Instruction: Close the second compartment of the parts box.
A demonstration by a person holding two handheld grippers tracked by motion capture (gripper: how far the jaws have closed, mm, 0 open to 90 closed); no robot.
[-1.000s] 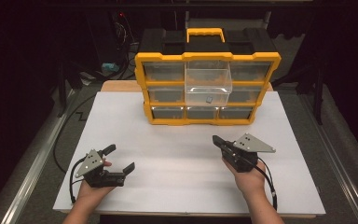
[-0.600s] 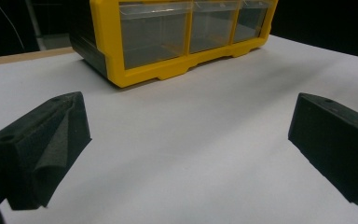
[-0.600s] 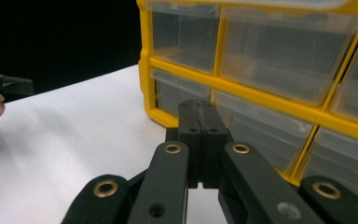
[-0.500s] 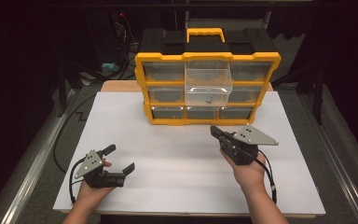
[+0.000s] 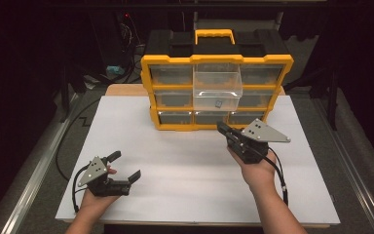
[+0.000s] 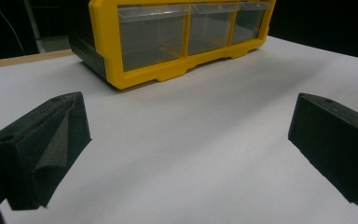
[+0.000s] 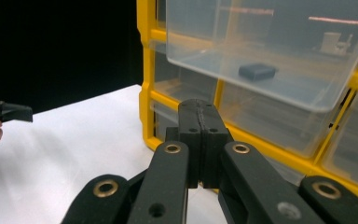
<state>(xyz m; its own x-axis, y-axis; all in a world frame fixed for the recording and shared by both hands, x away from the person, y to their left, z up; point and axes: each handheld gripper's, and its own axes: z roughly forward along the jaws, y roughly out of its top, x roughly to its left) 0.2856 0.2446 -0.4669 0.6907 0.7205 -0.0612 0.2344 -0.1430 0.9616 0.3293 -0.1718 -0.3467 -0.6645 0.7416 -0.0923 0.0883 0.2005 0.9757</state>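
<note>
The small dark item (image 7: 257, 71) in the pulled-out clear drawer (image 5: 217, 87) is too small and blurred to identify. The organizer (image 6: 168, 42) is cut off by the top edge in the left gripper view, and its closed drawers' contents (image 5: 173, 74) cannot be made out through the cloudy fronts.

organizer (image 5: 175, 105): yellow/black, clear drawers, standing upright at tabletop (image 5: 175, 165) rear | mid drawer (image 5: 217, 85): sticking out, open | small dark item (image 5: 218, 103): lying inside drawer, near front.
</note>
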